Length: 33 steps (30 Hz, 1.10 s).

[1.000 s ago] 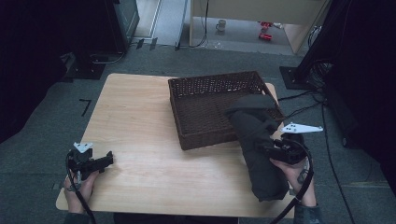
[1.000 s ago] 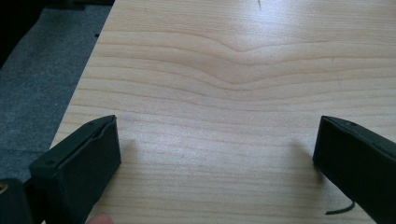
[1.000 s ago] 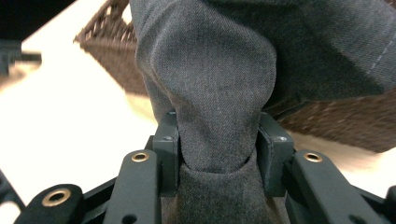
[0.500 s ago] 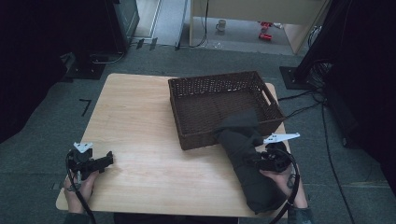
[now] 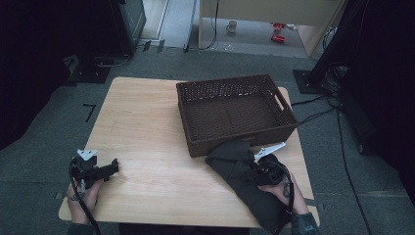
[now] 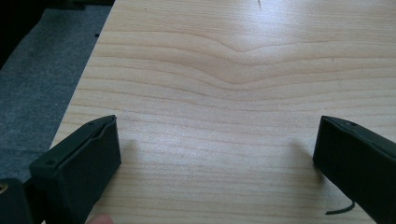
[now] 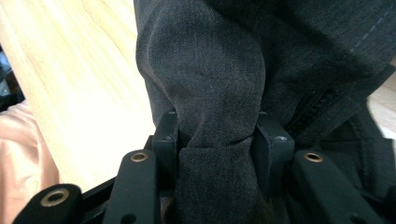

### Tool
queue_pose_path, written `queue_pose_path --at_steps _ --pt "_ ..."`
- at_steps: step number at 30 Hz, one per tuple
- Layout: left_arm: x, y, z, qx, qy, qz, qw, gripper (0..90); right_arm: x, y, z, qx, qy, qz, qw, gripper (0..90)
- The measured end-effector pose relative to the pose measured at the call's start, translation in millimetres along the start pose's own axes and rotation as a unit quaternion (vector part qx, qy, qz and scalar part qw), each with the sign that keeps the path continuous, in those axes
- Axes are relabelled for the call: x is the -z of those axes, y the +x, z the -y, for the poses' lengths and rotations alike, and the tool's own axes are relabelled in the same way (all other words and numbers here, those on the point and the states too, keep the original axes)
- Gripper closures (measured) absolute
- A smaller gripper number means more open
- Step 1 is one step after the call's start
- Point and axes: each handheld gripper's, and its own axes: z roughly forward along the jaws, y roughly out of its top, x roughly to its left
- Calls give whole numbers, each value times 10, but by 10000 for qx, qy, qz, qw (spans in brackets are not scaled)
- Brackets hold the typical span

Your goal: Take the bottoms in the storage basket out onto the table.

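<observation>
A dark grey garment [image 5: 244,178] lies bunched on the wooden table [image 5: 147,127], just in front of the brown wicker basket [image 5: 235,112]. My right gripper [image 5: 257,175] is shut on a fold of it. In the right gripper view the cloth [image 7: 205,70] is pinched between the two black pads [image 7: 167,135] and rises above them. At the table's near left corner my left gripper [image 5: 113,168] rests low over bare wood. Its jaws stand wide apart in the left gripper view, with nothing between the fingers [image 6: 88,158].
The basket sits at the back right of the table, with a cut-out handle [image 5: 281,100] in its right wall. Cables [image 5: 323,115] run over the grey floor to the right. Dark stands and furniture ring the table.
My right gripper has come down and toward the near edge with the garment, which has left the basket's front rim and now lies on the table. My left gripper has not moved.
</observation>
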Motion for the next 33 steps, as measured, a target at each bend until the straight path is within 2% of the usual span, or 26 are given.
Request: queue_pose_path --at_steps 5,9,12,14,18,22,28,31,33 --pt "0 0 0 -1 0 0 10000 11 -28 -7 3 -8 26 -18 10000 583" --pt "0 0 0 0 0 1 10000 11 -36 -9 -3 60 36 -59 10000 534" --pt "0 0 0 1 0 1 10000 11 -29 8 -13 111 41 -24 9999 433" --pt "0 0 -1 0 1 1 10000 11 -11 16 -18 105 -24 -11 9999 334" --pt "0 0 0 0 1 1 10000 11 83 14 -21 31 -301 19 9995 207" --pt "0 0 0 0 1 1 10000 11 209 -22 -6 -108 -541 71 9985 131" --pt "0 0 0 0 1 1 10000 11 395 -130 85 -347 -922 235 9949 60" --pt "0 0 0 0 1 1 10000 11 492 -194 151 -510 -1180 366 9910 45" --pt "0 0 0 0 1 1 10000 11 551 -242 194 -657 -1295 553 9878 36"
